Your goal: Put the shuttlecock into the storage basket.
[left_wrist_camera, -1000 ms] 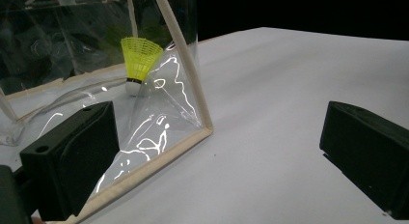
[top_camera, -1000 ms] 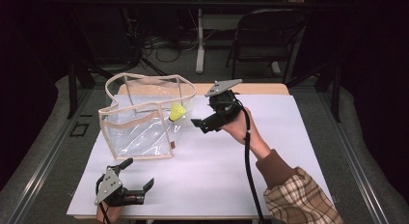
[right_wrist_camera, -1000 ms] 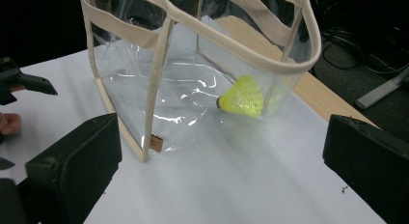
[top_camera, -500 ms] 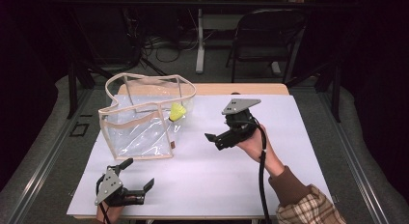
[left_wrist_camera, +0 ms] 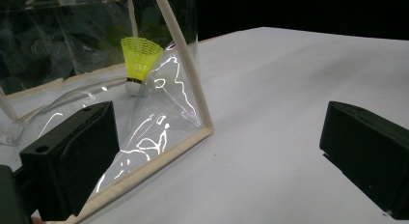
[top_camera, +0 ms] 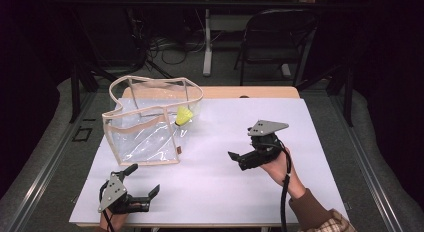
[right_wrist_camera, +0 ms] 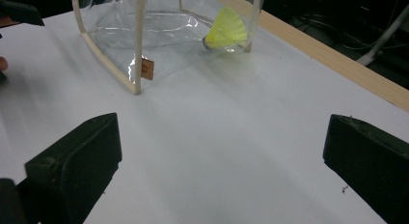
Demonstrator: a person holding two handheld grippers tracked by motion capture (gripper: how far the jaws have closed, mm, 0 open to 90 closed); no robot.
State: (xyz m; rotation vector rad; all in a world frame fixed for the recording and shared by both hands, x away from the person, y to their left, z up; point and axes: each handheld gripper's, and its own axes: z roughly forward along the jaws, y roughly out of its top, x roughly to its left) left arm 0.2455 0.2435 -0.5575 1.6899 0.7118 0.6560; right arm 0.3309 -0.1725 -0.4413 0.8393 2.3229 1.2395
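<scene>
A clear plastic bag (top_camera: 145, 137) with beige trim stands open at the table's left back. A yellow shuttlecock (top_camera: 184, 116) lies inside it, against its right wall. My right gripper (top_camera: 240, 143) hangs open over the middle right of the table, a short way right of the bag, jaws pointing toward it. In the right gripper view the shuttlecock (right_wrist_camera: 226, 33) lies far ahead inside the bag (right_wrist_camera: 137, 45), with bare table between the jaws. My left gripper (top_camera: 145, 179) rests open near the front left edge, just in front of the bag's near corner (left_wrist_camera: 185, 69); the shuttlecock (left_wrist_camera: 140, 62) shows through the plastic.
A white sheet covers the table (top_camera: 300, 122), with a wooden strip (top_camera: 250, 92) along the back edge. A dark chair (top_camera: 275, 37) and cables stand on the floor behind. Open white surface lies between the two grippers.
My right gripper has pulled back from the bag's right side toward the near right and sunk lower, still open. The left gripper, bag and shuttlecock have stayed put.
</scene>
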